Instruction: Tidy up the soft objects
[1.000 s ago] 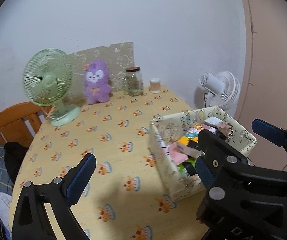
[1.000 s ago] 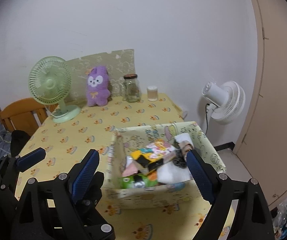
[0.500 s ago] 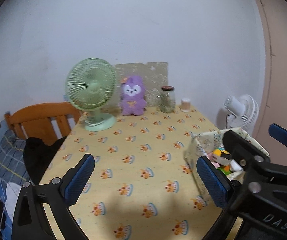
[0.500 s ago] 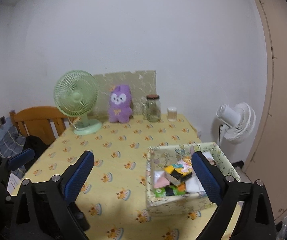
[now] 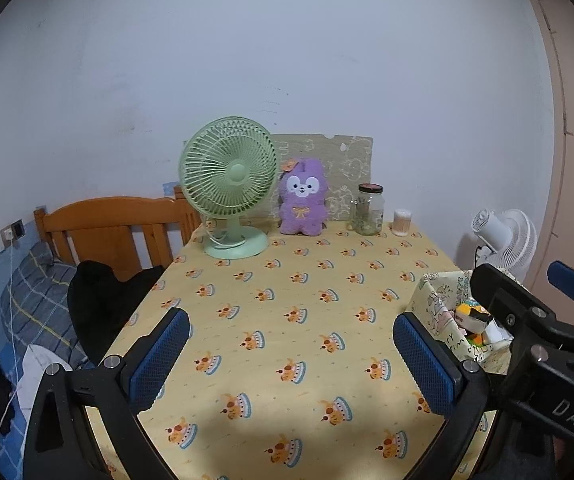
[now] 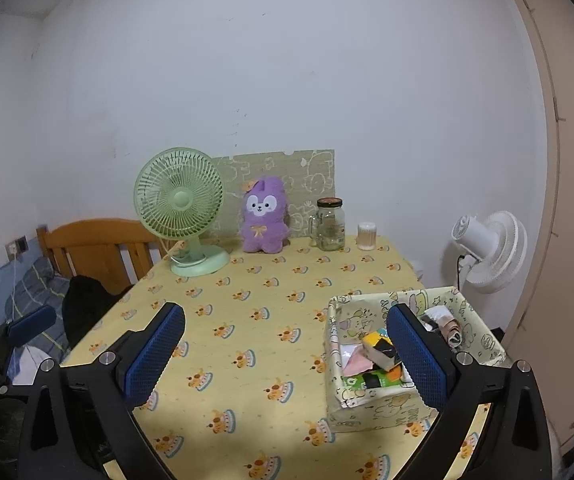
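From my remote seat, both grippers hang above a table (image 6: 271,292) covered in a yellow cloth printed with small cakes. The left gripper (image 5: 287,360) has its 2 blue-padded jaws spread wide, with nothing between them but bare cloth. The right gripper (image 6: 283,356) is spread just as wide and grips nothing; its right finger (image 6: 417,360) crosses in front of the box in its own view without pressing on it.

The box (image 6: 339,360), patterned with cartoon figures, sits on the near right part of the table, close to the edge. Inside it lies a jumble of soft things (image 6: 375,356): pink, yellow, black, green and white pieces, with a beige and white roll towards the far corner. In the left view the box (image 5: 433,304) shows only in part, behind the right gripper's black frame.

At the far end, against the wall, a purple plush toy (image 6: 265,216) sits upright, well apart from the box. A green desk fan (image 6: 181,216) stands just beside it on the left; a lidded glass jar (image 6: 329,226) and a small cotton swab tub (image 6: 367,236) stand to its right. A white fan (image 6: 487,252) stands beyond the table, and a wooden bed frame (image 6: 95,248) lies to the left.
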A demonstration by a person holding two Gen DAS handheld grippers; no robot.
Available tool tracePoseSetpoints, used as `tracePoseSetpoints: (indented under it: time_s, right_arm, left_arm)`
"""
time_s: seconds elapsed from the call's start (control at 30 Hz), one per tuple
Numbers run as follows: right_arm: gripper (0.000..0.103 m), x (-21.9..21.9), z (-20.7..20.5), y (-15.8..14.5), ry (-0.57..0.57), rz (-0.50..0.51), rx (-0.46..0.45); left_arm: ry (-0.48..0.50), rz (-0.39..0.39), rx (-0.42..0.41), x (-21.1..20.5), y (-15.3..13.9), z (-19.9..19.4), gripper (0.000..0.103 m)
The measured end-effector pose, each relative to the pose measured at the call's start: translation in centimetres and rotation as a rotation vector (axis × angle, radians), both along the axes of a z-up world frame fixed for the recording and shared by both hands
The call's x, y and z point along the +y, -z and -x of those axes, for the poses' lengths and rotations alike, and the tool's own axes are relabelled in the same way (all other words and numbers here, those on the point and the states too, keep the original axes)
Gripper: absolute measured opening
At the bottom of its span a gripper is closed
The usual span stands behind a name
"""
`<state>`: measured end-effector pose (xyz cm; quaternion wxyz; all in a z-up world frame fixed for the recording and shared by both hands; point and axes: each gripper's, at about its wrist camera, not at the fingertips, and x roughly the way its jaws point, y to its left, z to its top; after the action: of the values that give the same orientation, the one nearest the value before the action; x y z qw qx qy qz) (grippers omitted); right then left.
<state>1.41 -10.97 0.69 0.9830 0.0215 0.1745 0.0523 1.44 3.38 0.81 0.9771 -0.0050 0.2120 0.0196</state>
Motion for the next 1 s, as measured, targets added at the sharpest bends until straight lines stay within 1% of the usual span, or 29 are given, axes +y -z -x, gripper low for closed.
tracePoseSetpoints:
  time_s: [0.2,0.33,1.0]
  right_arm:
    - [0.103,-0.5,0.4,-0.1,0.012,-0.005,-0.006]
    - [0.103,-0.9,0.3,0.1,0.031,0.001,-0.007]
    - [0.103,-2.0,0.5,0.2,0.066,-0.001,0.000]
  left_arm:
    - [-0.010,0.007,-0.006,0.2,-0.1,0.4,0.103]
    - [-0.014,-0.003,-0.003,0.1,0.1,0.3,0.103]
    - [0.002,-0.015,-0.007,-0.7,0.0,0.4,0.103]
